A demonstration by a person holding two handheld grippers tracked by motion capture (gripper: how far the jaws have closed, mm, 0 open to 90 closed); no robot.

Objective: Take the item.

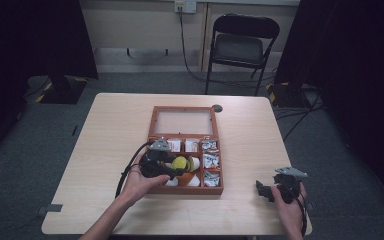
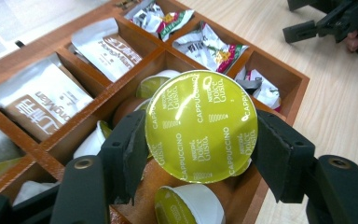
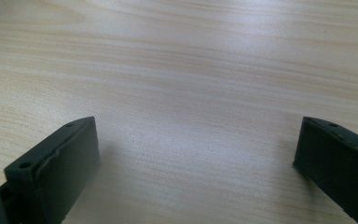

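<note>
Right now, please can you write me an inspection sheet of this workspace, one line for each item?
Surface: pale wooden table, bare around the box.
Job's things: wooden box with its glass lid open; green-lidded Cappuccino capsule held above the capsule compartment; more capsules lie below it.
Clutter: brown and white sachets and foil sachets in the other compartments.
Grippers: left gripper shut on the capsule's rim; right gripper open over bare table, near the right edge.
Cables: black cable loops from the left gripper; a wall cable runs down to the floor.
Surroundings: black folding chair behind the table, grey carpet, dark curtains at both sides.
</note>
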